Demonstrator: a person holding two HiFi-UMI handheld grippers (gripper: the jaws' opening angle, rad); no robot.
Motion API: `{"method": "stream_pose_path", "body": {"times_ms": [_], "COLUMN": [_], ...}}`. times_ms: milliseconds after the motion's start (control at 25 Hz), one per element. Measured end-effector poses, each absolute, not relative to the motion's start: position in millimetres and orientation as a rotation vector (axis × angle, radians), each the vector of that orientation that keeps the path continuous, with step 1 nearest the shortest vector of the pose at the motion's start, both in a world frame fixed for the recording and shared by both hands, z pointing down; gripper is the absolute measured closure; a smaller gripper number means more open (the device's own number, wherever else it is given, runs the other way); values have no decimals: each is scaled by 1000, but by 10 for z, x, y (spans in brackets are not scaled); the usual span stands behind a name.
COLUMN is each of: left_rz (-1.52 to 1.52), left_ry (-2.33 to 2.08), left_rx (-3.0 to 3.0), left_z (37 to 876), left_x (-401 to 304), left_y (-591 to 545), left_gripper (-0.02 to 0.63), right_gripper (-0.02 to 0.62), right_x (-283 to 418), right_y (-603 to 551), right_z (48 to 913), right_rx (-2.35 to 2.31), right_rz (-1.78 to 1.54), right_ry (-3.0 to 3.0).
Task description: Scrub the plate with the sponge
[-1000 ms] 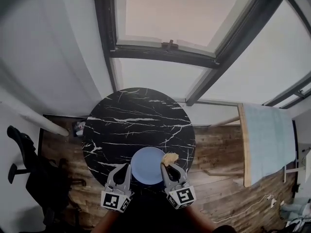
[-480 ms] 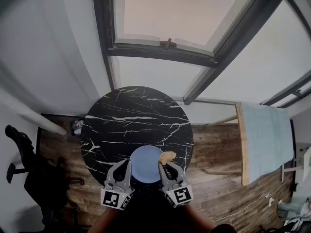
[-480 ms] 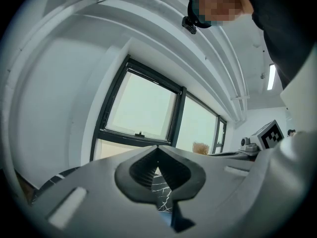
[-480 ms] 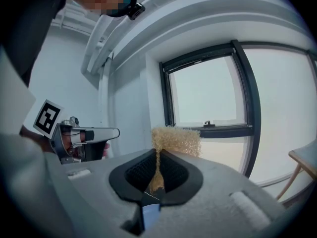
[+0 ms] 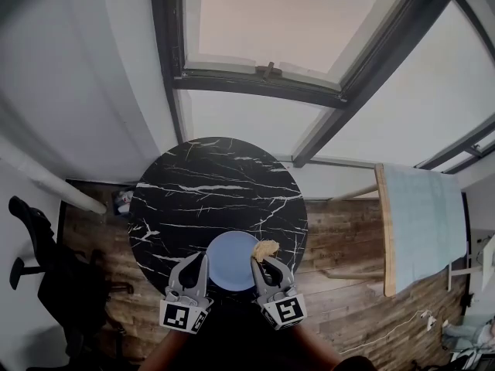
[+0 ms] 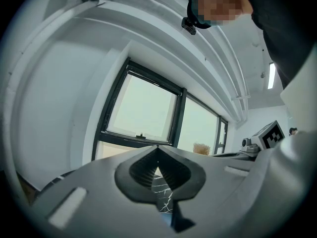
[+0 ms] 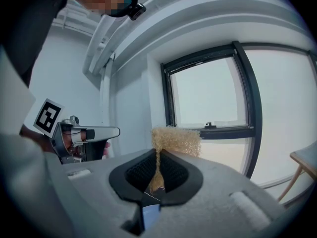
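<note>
A round blue plate (image 5: 230, 265) lies flat at the near edge of the black marble table (image 5: 216, 184). My right gripper (image 5: 256, 262) is shut on a tan, fuzzy sponge (image 5: 267, 248), which rests over the plate's right far rim. In the right gripper view the sponge (image 7: 176, 139) sticks up out of the closed jaws (image 7: 157, 155), with a strip pinched between the pads. My left gripper (image 5: 203, 259) stands at the plate's left rim. Its jaws (image 6: 157, 148) are shut with nothing showing between them. The sponge (image 6: 201, 148) peeks over its right jaw.
A wooden bench with a pale blue top (image 5: 418, 222) stands to the right of the table. A black office chair (image 5: 35, 246) is at the left. A large window (image 5: 263, 29) and a white wall lie beyond the table, with wood floor around it.
Both grippers, the sponge and the plate sit almost where they were. Only the head view has shifted slightly.
</note>
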State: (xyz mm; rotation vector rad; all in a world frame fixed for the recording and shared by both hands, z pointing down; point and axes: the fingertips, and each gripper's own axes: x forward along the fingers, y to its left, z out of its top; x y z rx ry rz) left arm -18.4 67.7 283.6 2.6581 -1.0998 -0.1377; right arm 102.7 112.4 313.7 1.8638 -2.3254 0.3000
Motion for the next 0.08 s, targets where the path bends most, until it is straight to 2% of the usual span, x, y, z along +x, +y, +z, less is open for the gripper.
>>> {"method": "stream_pose_path", "body": {"times_ms": [80], "left_rz": [-136], "left_ry": [-1101], "left_rx": [2657], "left_z": [2842], "left_x": [-193], "left_y": [689], "left_gripper": [615], "right_gripper": [574], "right_x": [1015], "right_y": [1142], "right_z": [3159], "right_rx": [1853], "right_rz": [296], "right_ry": [-2328]}}
